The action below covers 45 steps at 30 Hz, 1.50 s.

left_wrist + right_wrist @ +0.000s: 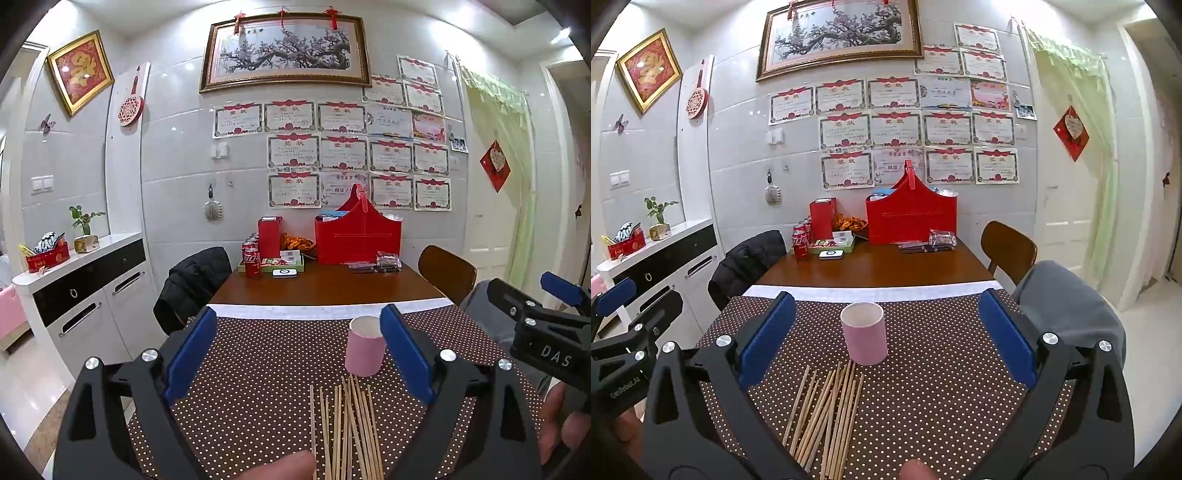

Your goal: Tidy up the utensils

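Right wrist view: right gripper (886,332) and left gripper (299,354), jaws apart, empty. Chopsticks (827,413) loose, lower centre; pink cup (864,338) upright above them. Step: first pickup, needs a descent and pinch.

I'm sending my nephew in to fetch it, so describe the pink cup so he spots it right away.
Find the table under the wall of certificates; its near end has a brown dotted cloth. On that cloth, just beyond a loose pile of chopsticks, stands the cup. It is the only pink upright cylinder there, white inside and open on top.

Bright overhead light glares on wall tiles (173,155); fisheye edges bend, darken.
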Each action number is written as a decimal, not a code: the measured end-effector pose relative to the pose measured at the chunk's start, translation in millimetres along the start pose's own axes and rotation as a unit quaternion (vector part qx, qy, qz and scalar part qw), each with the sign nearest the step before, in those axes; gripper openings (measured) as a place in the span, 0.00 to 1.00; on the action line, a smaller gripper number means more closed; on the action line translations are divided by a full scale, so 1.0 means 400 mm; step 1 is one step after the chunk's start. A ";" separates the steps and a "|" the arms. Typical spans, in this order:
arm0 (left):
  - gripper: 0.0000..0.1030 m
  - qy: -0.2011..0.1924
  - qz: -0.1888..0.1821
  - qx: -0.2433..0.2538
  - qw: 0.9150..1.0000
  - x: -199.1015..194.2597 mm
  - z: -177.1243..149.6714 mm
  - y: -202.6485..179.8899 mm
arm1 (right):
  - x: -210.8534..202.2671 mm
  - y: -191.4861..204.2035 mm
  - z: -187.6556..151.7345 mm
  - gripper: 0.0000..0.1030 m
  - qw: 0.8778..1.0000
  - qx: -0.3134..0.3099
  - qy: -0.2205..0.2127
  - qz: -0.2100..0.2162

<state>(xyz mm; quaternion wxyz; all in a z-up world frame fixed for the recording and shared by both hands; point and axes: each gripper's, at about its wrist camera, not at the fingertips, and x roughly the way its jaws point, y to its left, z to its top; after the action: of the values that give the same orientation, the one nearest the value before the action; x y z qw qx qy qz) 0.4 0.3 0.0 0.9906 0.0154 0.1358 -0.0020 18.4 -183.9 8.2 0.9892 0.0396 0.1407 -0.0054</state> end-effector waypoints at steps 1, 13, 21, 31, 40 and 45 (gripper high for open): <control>0.86 0.002 -0.001 0.000 1.000 0.001 0.000 0.000 | 0.000 0.000 0.001 0.94 1.000 0.001 -0.001 0.000; 0.86 0.002 -0.002 -0.003 1.000 0.011 -0.003 -0.003 | 0.002 0.000 0.012 0.94 1.000 -0.001 0.001 -0.001; 0.86 0.007 -0.004 -0.013 1.000 0.026 -0.014 0.015 | 0.025 0.021 0.011 0.94 1.000 -0.001 0.006 0.003; 0.86 0.010 -0.006 -0.014 1.000 0.028 -0.013 0.018 | 0.037 0.008 0.010 0.94 1.000 -0.002 0.008 0.005; 0.86 0.009 -0.006 -0.014 1.000 0.028 -0.010 0.017 | 0.040 0.015 0.012 0.94 1.000 -0.002 0.007 0.005; 0.86 0.010 -0.005 -0.013 1.000 0.029 -0.007 0.020 | 0.040 0.017 0.013 0.94 1.000 -0.002 0.008 0.004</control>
<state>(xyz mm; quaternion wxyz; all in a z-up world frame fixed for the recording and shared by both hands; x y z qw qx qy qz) 11.0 8.3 -5.6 0.9893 0.0016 0.1460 -0.0051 35.5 -177.4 9.2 0.9882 0.0379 0.1483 -0.0004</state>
